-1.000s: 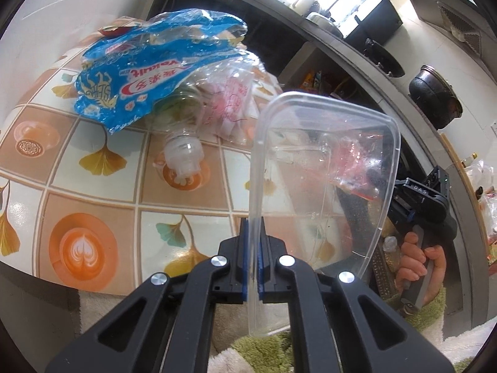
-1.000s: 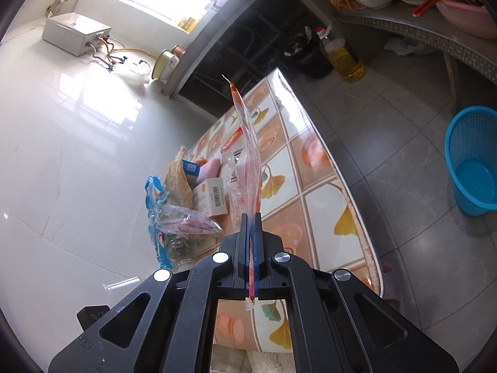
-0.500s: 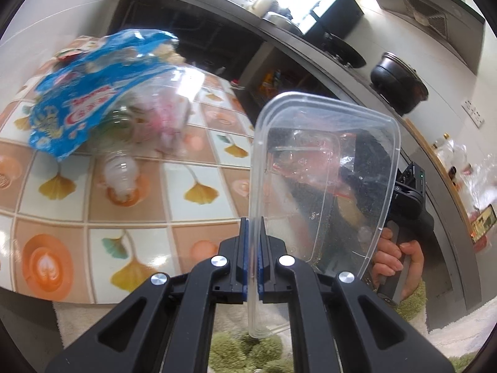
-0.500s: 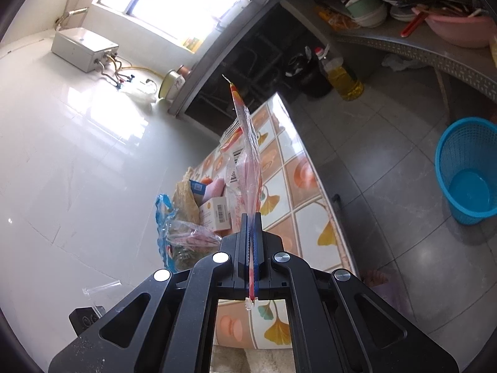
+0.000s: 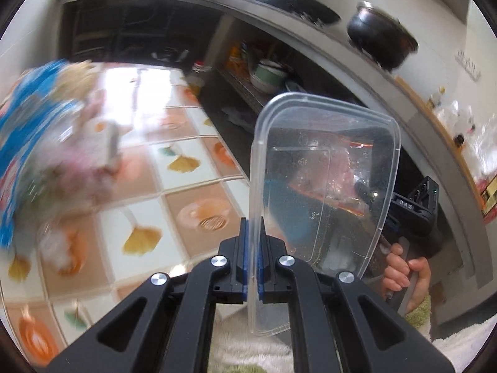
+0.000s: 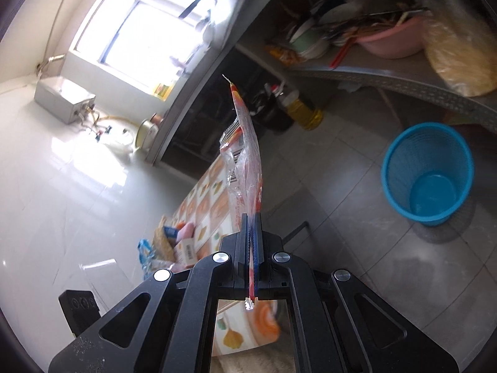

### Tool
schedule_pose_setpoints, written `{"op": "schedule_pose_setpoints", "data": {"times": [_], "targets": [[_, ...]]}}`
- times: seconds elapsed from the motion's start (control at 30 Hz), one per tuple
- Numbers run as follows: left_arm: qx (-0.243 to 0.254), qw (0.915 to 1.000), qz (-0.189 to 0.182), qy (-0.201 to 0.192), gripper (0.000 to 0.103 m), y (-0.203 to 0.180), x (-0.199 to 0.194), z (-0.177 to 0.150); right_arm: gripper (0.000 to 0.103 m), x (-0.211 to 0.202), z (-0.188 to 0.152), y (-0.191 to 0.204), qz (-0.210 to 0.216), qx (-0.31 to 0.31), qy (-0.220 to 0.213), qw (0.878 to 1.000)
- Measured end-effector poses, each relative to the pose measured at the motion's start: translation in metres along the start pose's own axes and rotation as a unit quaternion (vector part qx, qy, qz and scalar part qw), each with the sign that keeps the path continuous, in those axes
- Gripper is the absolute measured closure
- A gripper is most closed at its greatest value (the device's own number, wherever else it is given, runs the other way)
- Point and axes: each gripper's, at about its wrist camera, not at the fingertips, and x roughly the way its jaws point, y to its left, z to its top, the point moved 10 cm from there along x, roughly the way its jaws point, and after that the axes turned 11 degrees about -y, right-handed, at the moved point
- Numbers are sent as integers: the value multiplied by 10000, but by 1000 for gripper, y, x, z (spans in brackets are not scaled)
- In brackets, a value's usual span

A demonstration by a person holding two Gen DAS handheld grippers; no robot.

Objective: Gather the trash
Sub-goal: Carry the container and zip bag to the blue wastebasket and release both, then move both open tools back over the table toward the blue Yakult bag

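Observation:
My left gripper (image 5: 254, 236) is shut on the edge of a clear plastic container lid (image 5: 323, 180), held upright above the tiled table (image 5: 192, 168). My right gripper (image 6: 252, 227) is shut on a clear red-printed plastic wrapper (image 6: 247, 161) that stands up from the jaws. The right gripper's body and the hand on it also show in the left wrist view (image 5: 410, 217), partly behind the lid. A blue mesh waste basket (image 6: 430, 171) stands on the floor to the right. A blurred pile of trash with a blue bag (image 5: 34, 143) lies on the table's left.
A pile of small boxes and bags (image 6: 174, 242) sits on the table. Under-counter shelves hold bowls (image 5: 267, 74), a pink basin (image 6: 391, 40) and an oil bottle (image 6: 303, 110). A black pot (image 5: 382, 40) stands on the counter. Grey floor tiles surround the basket.
Both grippers have swung right, away from the trash pile, with their loads. The blue basket is now larger and nearer in the right wrist view. The left view is motion-blurred.

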Motion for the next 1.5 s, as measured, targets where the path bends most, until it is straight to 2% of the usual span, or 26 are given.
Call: {"op": "schedule_pose_setpoints", "data": {"times": [0.2,0.37,0.47,0.57,0.73,0.8,0.9,0.97,1.07,1.13,1.17,1.2,1.27,1.33,1.37,1.5], "targets": [[686,9961,-81,548,100,-34,69,25,103,-15,21,-61,-747,128,-400,9963],[1349,9830,21,1242,100,-59,153,33,103,-17,29,-112,-1498,80,-535,9872],[1573,9725,88,1715,100,-70,203,25,103,-12,30,-140,-1998,-125,-533,9783],[1901,9572,232,2170,100,-82,259,18,103,-4,31,-165,-2375,-288,-462,9699],[2088,9315,473,2940,100,-90,341,-9,103,17,27,-203,-2849,-468,-259,9571],[2162,9235,640,3104,99,-89,369,-18,103,29,30,-215,-3017,-562,-198,9515],[2265,9164,802,3202,99,-96,407,-26,103,43,28,-229,-3192,-600,-68,9458],[2204,9164,916,3213,99,-103,433,-31,103,50,29,-237,-3310,-624,-29,9416],[2167,9219,893,3087,97,-117,458,-33,102,61,36,-245,-3478,-677,-104,9351],[2150,9239,949,3021,86,-122,466,-37,97,72,39,-252,-3476,-687,-98,9351],[2104,9251,980,3005,70,-124,469,-37,95,75,40,-255,-3535,-712,-90,9327],[2088,9265,1007,2965,60,-126,468,-37,91,78,40,-257,-3567,-746,-63,9312],[2070,9344,952,2739,54,-133,461,-28,72,79,42,-257,-3653,-849,-55,9270],[2090,9387,845,2608,48,-140,452,-19,65,72,42,-252,-3645,-926,-154,9264],[2067,9425,788,2507,47,-143,446,-12,62,72,42,-250,-3643,-941,-174,9263],[1862,9563,525,2194,42,-155,411,18,61,55,40,-239,-3564,-955,-259,9291]]}}
